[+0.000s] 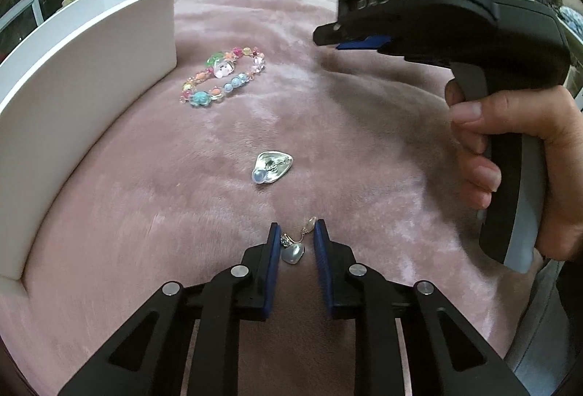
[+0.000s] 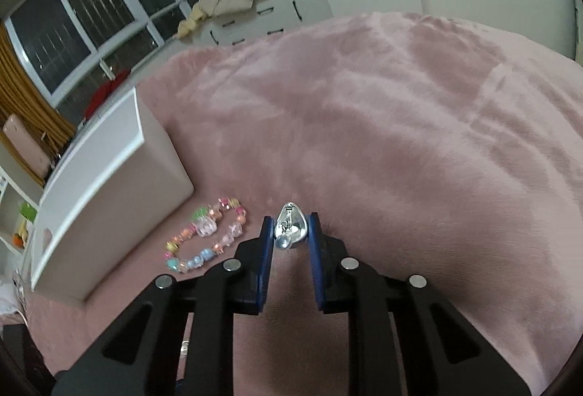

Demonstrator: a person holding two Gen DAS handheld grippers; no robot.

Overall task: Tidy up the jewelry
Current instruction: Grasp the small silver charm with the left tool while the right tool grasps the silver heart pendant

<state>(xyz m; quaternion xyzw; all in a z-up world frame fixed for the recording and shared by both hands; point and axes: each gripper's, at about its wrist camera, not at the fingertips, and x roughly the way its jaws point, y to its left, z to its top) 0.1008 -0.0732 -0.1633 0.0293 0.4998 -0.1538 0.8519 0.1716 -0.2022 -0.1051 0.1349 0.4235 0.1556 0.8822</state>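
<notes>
Pink plush blanket (image 2: 400, 126), dark windows (image 2: 73, 20) behind.
Both spread: left hand-held gripper (image 1: 296, 243) around pearl earring (image 1: 292, 253), right hand-held gripper (image 2: 290, 232) (marked "DAS") around silver heart (image 2: 289, 224).

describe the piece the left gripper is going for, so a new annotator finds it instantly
On the pink blanket, start at the white box, go past the bead bracelet and the silver heart. The pearl earring lies nearest, between the left gripper pads. Only it has a pale heart drop on a gold hook.
</notes>
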